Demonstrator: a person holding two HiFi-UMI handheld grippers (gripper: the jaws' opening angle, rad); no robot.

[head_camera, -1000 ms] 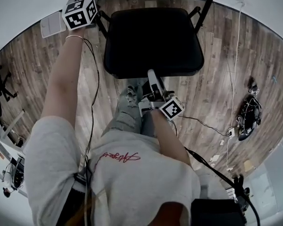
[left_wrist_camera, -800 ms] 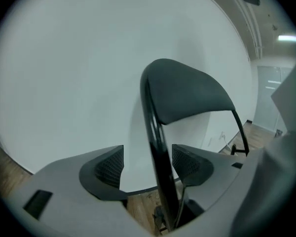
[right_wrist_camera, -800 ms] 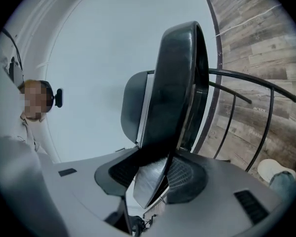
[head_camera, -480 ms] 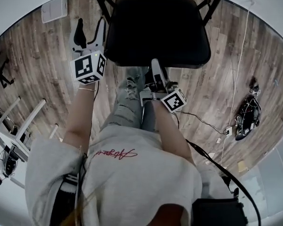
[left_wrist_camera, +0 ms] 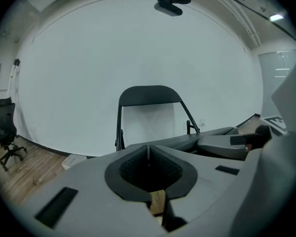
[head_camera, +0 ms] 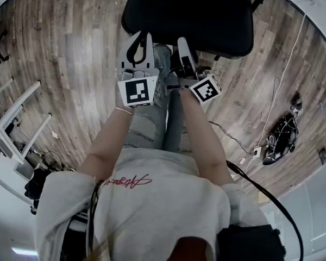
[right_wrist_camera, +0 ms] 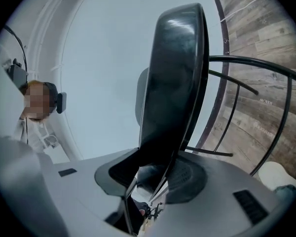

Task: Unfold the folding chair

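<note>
Brought the left gripper [head_camera: 138, 39] back from up by the backrest [left_wrist_camera: 149, 96] to the near edge of the seat [head_camera: 190, 15], just beside the right gripper [head_camera: 183, 45]. Just closed its jaws on the way; now together, nothing between them. Holding the seat's front edge clamped in the right gripper, padded rim pinched between both jaws. Seen from above as a broad dark square, so judged close to flat already, with the folding chair [head_camera: 206, 4] standing on the wooden floor [head_camera: 70, 64] straight ahead. To finish well: keep the right-hand clamp square on the rim and press straight down, not toward the body, until fully settled on the frame tubes [right_wrist_camera: 246, 63]. Lay the closed left gripper on the seat top as a second push, clear of those tubes. Guard against sliding legs on the smooth boards, and ease off before letting go
</note>
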